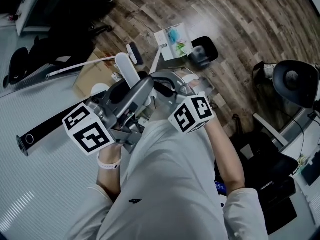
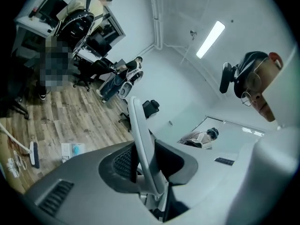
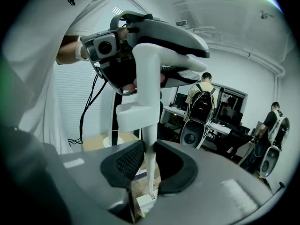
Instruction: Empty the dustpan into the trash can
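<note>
The dustpan's white handle [image 1: 126, 70] rises in front of my chest, and its white pan [image 1: 173, 41], with teal and green scraps on it, hangs over the wood floor. My left gripper [image 1: 141, 85] is shut on the thick upper grip [image 2: 140, 139]. The right gripper [image 1: 161, 82] is shut on the thin rod [image 3: 151, 172] lower down, right beside the left one. In the right gripper view the left gripper [image 3: 143, 81] clamps the grip just above my jaws. A black bin [image 1: 205, 49] stands on the floor right next to the pan.
A broom [image 1: 75, 67] lies on the floor at the left beside flat cardboard [image 1: 89, 79]. Black chairs and gear [image 1: 295, 81] crowd the right side. A dark tube [image 1: 37, 133] sticks out at lower left. People with backpacks [image 3: 200, 104] stand by desks farther off.
</note>
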